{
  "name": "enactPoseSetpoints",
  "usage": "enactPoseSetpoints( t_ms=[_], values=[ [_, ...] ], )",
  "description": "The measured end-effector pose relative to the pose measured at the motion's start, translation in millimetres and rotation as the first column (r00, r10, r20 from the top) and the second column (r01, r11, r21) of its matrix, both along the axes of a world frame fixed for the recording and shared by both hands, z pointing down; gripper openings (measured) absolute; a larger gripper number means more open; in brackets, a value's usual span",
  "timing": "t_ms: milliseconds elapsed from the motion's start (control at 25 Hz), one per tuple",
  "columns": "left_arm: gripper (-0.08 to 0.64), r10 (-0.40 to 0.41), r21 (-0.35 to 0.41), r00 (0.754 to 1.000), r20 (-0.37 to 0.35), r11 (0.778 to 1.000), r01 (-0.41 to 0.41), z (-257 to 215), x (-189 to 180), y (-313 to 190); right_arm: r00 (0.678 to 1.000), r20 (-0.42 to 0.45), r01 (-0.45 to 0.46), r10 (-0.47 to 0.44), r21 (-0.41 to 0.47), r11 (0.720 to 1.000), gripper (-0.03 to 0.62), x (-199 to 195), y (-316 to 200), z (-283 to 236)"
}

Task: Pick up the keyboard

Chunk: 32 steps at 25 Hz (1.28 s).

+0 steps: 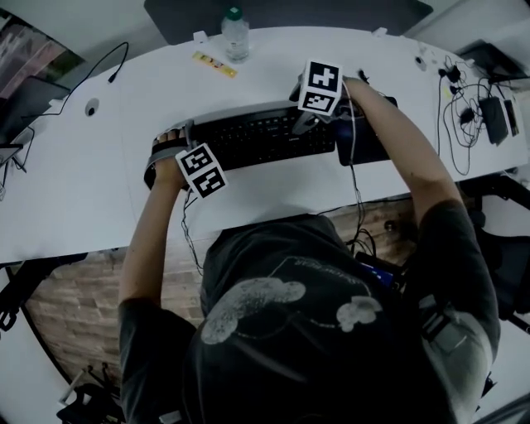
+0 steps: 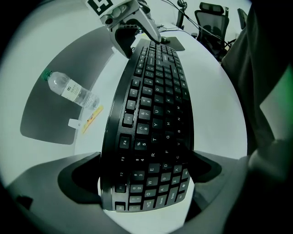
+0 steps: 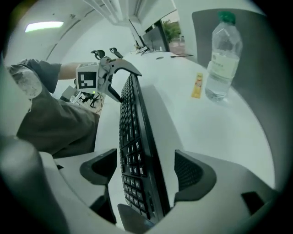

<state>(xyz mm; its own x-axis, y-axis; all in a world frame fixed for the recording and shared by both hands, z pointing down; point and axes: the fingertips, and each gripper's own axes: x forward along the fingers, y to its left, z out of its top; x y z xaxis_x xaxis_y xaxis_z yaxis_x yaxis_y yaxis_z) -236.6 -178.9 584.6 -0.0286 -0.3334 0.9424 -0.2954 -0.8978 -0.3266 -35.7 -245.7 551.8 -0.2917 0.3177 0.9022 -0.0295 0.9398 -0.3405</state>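
1. Keyboard (image 1: 257, 137) (image 2: 151, 123) (image 3: 135, 146): black, gently curved, full width. It lies lengthwise on the white counter (image 1: 99, 190), in front of the person and nearer the near edge than the far one. Its right end sits by a dark pad (image 1: 368, 137).
2. Left tool (image 1: 166, 153) (image 2: 146, 176): at the keyboard's left end, pointing steeply down. It is clamped across the keyboard's width, one pad against the far long edge and the other against the near long edge. Its marker cube (image 1: 201, 170) sits toward the person.
3. Right tool (image 1: 302, 124) (image 3: 146, 171): over the keyboard's right part, pointing steeply down. Its jaws stand wide apart and straddle the keyboard. A gap shows at the near-side pad, so there is no grip. Its marker cube (image 1: 320, 87) sits above the far edge.
4. Water bottle (image 1: 235, 33) (image 2: 71, 90) (image 3: 222, 59): clear plastic with a green cap, upright, well beyond the keyboard near the counter's far edge.
5. Yellow strip (image 1: 214, 64) (image 2: 91, 119) (image 3: 198, 86): flat on the counter, just beside the bottle on its keyboard side.
6. Grey mat (image 1: 281, 15): dark, at the far edge, behind the bottle.
7. Cables (image 1: 464, 99): a loose black tangle with small devices at the counter's right end, well apart from the keyboard.
8. Person: dark printed T-shirt (image 1: 315, 323), both forearms reaching forward to the tools.
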Motion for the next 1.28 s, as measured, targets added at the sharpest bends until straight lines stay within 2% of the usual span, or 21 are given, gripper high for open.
enactPoseSetpoints(
  t_ms=[200,360,520,640,720,840,960,1160,1280],
  values=[
    [0.583,0.002,0.027,1.0,0.004,1.0,-0.002,-1.7,0.7,0.9,0.987,-0.091,0.121,-0.131,-0.11,0.987,0.376,-5.0,19.1,24.8],
    [0.583,-0.004,0.039,1.0,0.012,0.999,0.004,-2.9,-0.4,1.7,0.972,-0.128,0.167,-0.197,-0.218,0.962,0.37,-5.4,32.4,35.3],
    [0.583,-0.01,0.052,1.0,0.02,0.999,0.009,-3.9,0.2,1.7,0.955,-0.15,0.213,-0.257,-0.26,0.942,0.326,-4.0,40.7,44.8],
    [0.583,-0.013,0.059,1.0,0.025,0.998,0.012,-4.5,0.2,1.5,0.941,-0.165,0.245,-0.296,-0.272,0.931,0.253,-2.0,45.9,50.3],
    [0.583,-0.016,0.05,1.0,0.025,0.999,0.015,-3.7,-0.2,2.5,0.933,-0.162,0.266,-0.32,-0.287,0.92,0.238,-1.8,48.9,50.9],
    [0.584,-0.018,0.031,0.999,0.031,0.999,0.017,-1.8,-0.2,4.1,0.923,-0.127,0.303,-0.364,-0.344,0.889,0.16,0.4,58.1,45.6],
    [0.584,-0.005,0.041,0.998,0.059,0.999,0.003,-2.8,-1.5,3.4,0.927,-0.103,0.291,-0.361,-0.411,0.864,0.068,2.2,70.9,37.3],
    [0.584,0.006,0.055,0.998,0.068,0.998,-0.01,-5.5,-1.6,7.9,0.941,-0.07,0.275,-0.331,-0.412,0.869,0.066,2.4,80.7,32.7],
    [0.584,-0.038,0.062,0.999,0.013,0.997,0.037,-13.1,0.8,11.1,0.948,-0.057,0.257,-0.313,-0.444,0.858,0.066,6.1,88.3,26.5]
  ],
)
